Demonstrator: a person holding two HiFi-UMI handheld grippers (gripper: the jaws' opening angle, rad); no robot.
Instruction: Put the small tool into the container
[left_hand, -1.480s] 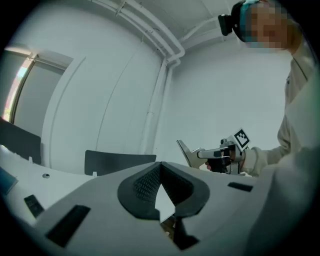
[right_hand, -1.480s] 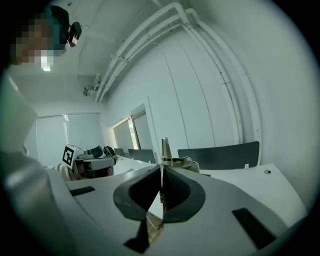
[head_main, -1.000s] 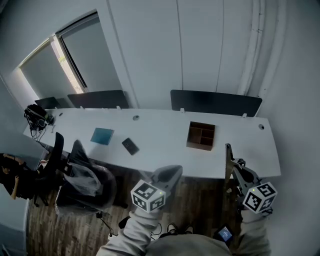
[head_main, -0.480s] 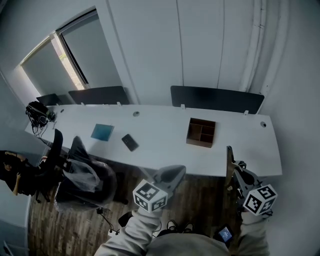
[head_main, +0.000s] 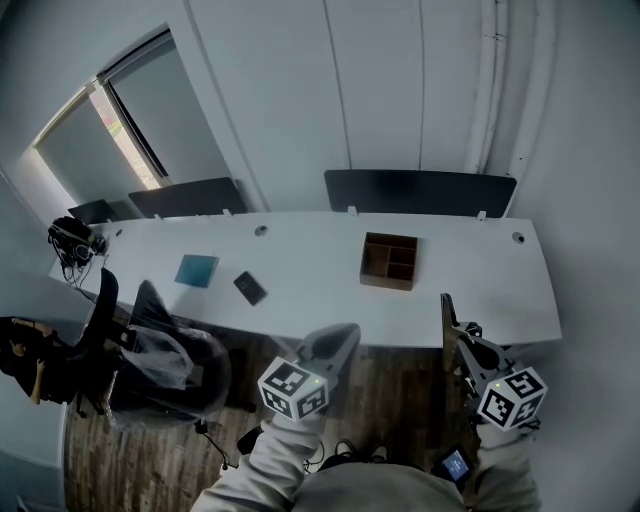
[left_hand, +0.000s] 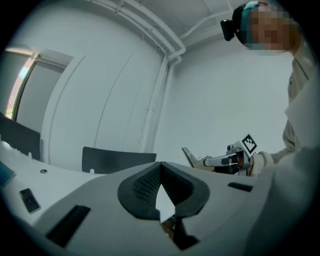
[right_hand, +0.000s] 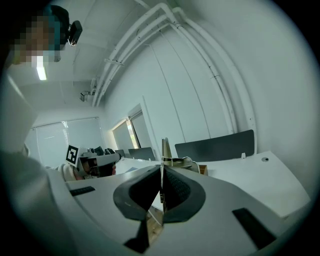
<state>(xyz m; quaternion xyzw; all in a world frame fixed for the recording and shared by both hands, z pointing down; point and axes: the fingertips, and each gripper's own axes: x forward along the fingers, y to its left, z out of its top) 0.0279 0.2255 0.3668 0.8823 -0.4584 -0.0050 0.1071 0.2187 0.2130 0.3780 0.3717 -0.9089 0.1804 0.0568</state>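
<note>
The brown wooden container (head_main: 389, 261) with compartments stands on the long white table (head_main: 300, 260), right of its middle. My right gripper (head_main: 458, 342) hangs over the floor in front of the table's right end, shut on a thin flat tool (head_main: 446, 318) that points up from its jaws. In the right gripper view the tool (right_hand: 164, 149) rises as a narrow strip between the closed pads of that gripper (right_hand: 161, 172). My left gripper (head_main: 343, 338) is before the table's middle, shut with nothing in it; its tips (left_hand: 161, 166) meet.
A blue pad (head_main: 196, 270) and a small dark flat object (head_main: 250, 288) lie on the table's left half. A plastic-covered office chair (head_main: 170, 360) stands at the left on the wooden floor. Dark divider panels (head_main: 420, 190) line the table's far edge.
The head view has shifted a little, so the table and container sit slightly further left. Both grippers keep the same pose and the tool stays held.
</note>
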